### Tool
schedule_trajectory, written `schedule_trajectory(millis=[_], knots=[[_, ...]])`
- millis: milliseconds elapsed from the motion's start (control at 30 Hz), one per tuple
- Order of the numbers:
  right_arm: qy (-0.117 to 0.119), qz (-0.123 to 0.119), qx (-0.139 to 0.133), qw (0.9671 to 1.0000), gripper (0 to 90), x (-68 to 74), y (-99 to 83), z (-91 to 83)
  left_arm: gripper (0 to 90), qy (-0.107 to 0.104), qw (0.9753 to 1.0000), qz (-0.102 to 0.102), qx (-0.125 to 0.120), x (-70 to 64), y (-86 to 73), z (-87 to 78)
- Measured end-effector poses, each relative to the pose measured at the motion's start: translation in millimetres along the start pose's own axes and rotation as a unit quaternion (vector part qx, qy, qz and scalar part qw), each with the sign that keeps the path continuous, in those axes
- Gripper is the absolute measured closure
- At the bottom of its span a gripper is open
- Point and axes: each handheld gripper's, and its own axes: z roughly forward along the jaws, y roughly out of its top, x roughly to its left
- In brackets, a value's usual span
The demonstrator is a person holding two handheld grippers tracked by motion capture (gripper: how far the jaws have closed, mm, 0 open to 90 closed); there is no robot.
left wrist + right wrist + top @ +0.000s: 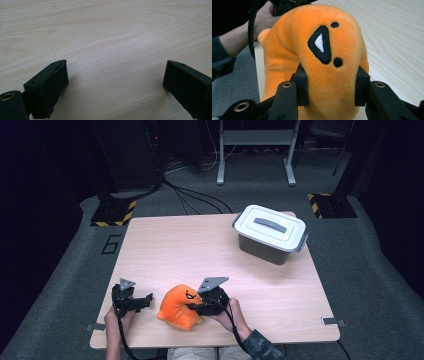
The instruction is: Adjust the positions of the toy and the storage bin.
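An orange plush toy [179,307] with a black stitched mouth and eyes sits near the table's front edge. My right gripper [197,309] is shut on the plush toy [322,55]; its two black jaws press into the plush's sides in the right gripper view, midway point [331,87]. My left gripper [145,301] rests on the table just left of the toy, apart from it. In the left gripper view its jaws stand wide apart over bare wood, gripper [115,77] open with nothing between them.
A dark storage box with a grey-white lid and handle [270,232] stands at the table's back right. The light wooden table [200,250] lies between it and the toy. Behind the toy a hand [263,17] holds the other gripper.
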Motion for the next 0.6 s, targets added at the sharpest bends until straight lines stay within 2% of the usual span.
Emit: schedule_trajectory(millis=[100, 200, 600], knots=[[-0.012, -0.005, 0.000, 0.9999, 58.5, -4.7, -2.5, -8.3, 5.7, 0.000, 1.0000, 0.000, 0.000, 0.0, 0.0, 0.0], [-0.025, 0.007, -0.003, 0.9997, 58.2, -11.0, -7.3, -19.2, 5.7, 0.000, 1.0000, 0.000, 0.000, 0.0, 0.0, 0.0], [-0.067, 0.022, -0.011, 0.9975, 57.4, -30.8, -20.4, -52.4, 5.7, 0.000, 1.0000, 0.000, 0.000, -0.1, 0.0, 0.0]])
